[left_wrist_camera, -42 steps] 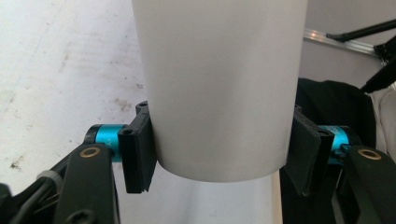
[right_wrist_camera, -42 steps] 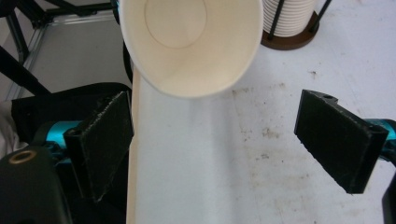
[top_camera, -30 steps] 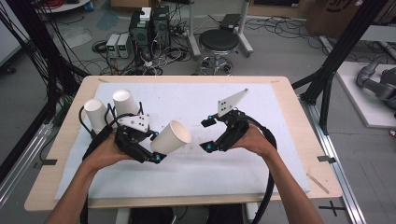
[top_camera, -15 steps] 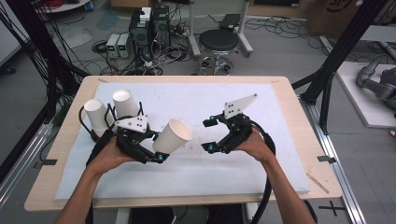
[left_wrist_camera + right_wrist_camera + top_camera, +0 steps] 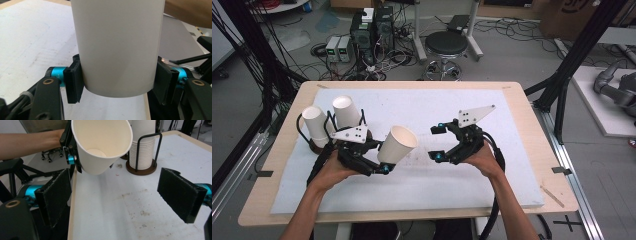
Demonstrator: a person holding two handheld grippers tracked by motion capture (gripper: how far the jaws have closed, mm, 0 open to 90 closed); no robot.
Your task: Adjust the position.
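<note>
The left gripper (image 5: 379, 167) is clamped on a white paper cup (image 5: 396, 145), its two black pads pressed against opposite sides of the cup wall near the base, as the left gripper view shows (image 5: 117, 47). The cup is lifted off the white table mat (image 5: 492, 175) and tilted, its open mouth facing the right gripper (image 5: 436, 143). That gripper hovers just beside the cup with its jaws wide apart and nothing between them. Seen from the right gripper view, the cup (image 5: 102, 145) is empty. Behind it, stacked cups stand in a wire-framed holder (image 5: 143, 152) near the table's left edge.
</note>
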